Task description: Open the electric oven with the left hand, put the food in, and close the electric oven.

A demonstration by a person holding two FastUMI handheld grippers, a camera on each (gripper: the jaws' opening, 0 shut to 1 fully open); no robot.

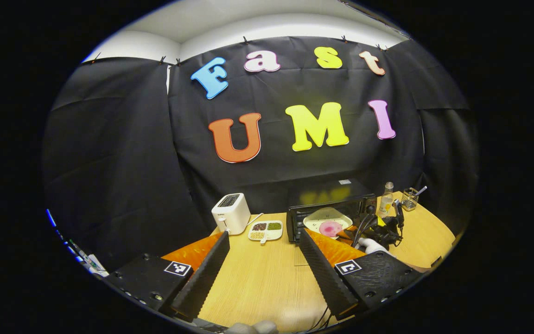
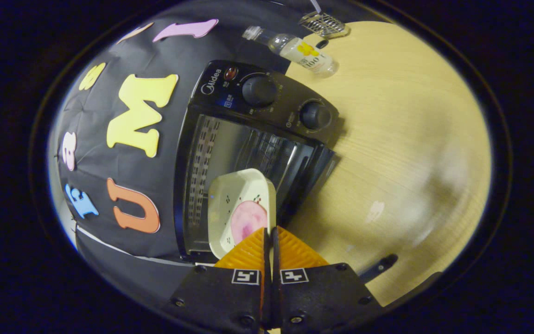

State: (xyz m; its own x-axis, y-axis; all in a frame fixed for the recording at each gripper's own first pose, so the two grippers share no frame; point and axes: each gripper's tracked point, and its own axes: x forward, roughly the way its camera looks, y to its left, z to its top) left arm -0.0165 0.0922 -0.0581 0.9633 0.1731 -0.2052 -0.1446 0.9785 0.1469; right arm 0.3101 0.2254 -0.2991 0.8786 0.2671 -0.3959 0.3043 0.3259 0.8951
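Observation:
The black electric oven (image 1: pixel 327 197) stands at the back of the wooden table (image 1: pixel 257 283) with its door down. A white plate (image 1: pixel 327 217) carrying a pink piece of food (image 1: pixel 330 228) sits partly inside the oven mouth. In the right gripper view the oven (image 2: pixel 267 93) is turned sideways, and my right gripper (image 2: pixel 269 230) is shut on the near rim of the plate (image 2: pixel 239 190), just beside the food (image 2: pixel 247 221). That right gripper (image 1: pixel 378 229), with a gloved hand, also shows by the oven in the left gripper view. My left gripper (image 1: pixel 264 234) hovers open over the table, well short of the oven.
A white toaster (image 1: pixel 231 212) and a white sectioned dish (image 1: pixel 266 230) of grains stand left of the oven. A clear bottle (image 1: pixel 386 199) and a wire holder (image 1: pixel 409 198) stand to its right; the bottle (image 2: pixel 301 50) is near the oven's knobs. Cables lie by the front edge.

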